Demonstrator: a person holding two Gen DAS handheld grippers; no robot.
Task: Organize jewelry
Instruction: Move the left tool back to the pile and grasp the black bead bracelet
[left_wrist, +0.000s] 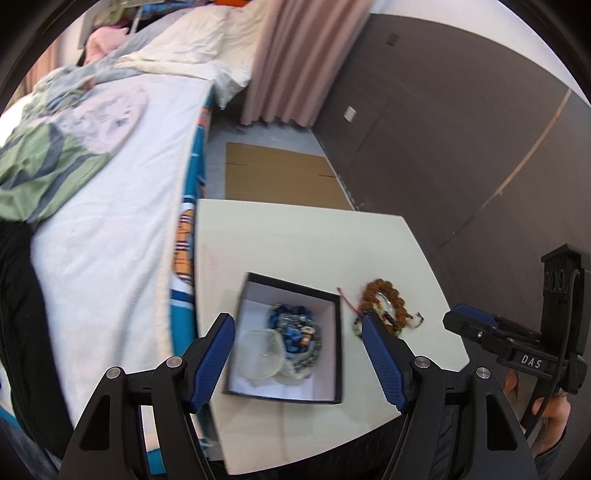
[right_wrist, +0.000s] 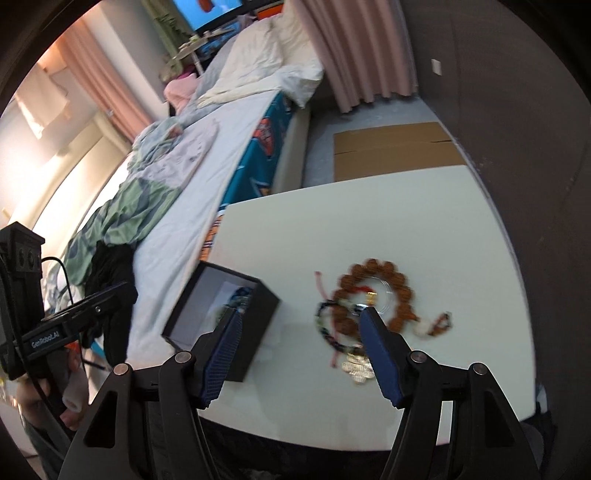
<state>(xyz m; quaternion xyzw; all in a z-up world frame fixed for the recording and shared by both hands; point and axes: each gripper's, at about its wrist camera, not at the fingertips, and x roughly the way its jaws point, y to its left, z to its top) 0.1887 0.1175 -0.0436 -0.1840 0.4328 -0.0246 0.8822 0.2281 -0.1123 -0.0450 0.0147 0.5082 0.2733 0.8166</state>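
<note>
A black box (left_wrist: 334, 325) with a white lining stands on the white table (left_wrist: 295, 240). It holds blue beaded jewellery (left_wrist: 295, 328) and a clear bangle (left_wrist: 260, 354). My left gripper (left_wrist: 298, 319) hovers open above the box, with nothing between its fingers. To the right of the box lies a heap of jewellery: a brown bead bracelet (right_wrist: 404, 291), a dark braided bracelet (right_wrist: 325, 325), a pink cord (right_wrist: 320, 282) and a gold pendant (right_wrist: 356, 369). My right gripper (right_wrist: 300, 314) hangs open and empty above the table, its right finger over the heap and its left finger over the black box (right_wrist: 258, 325).
A bed (left_wrist: 110, 221) with crumpled bedding runs along the table's left edge. Flat cardboard (left_wrist: 277, 177) lies on the floor beyond the table. A dark wall (left_wrist: 443, 147) stands close on the right. A person's hand (left_wrist: 550, 410) holds the other gripper's handle.
</note>
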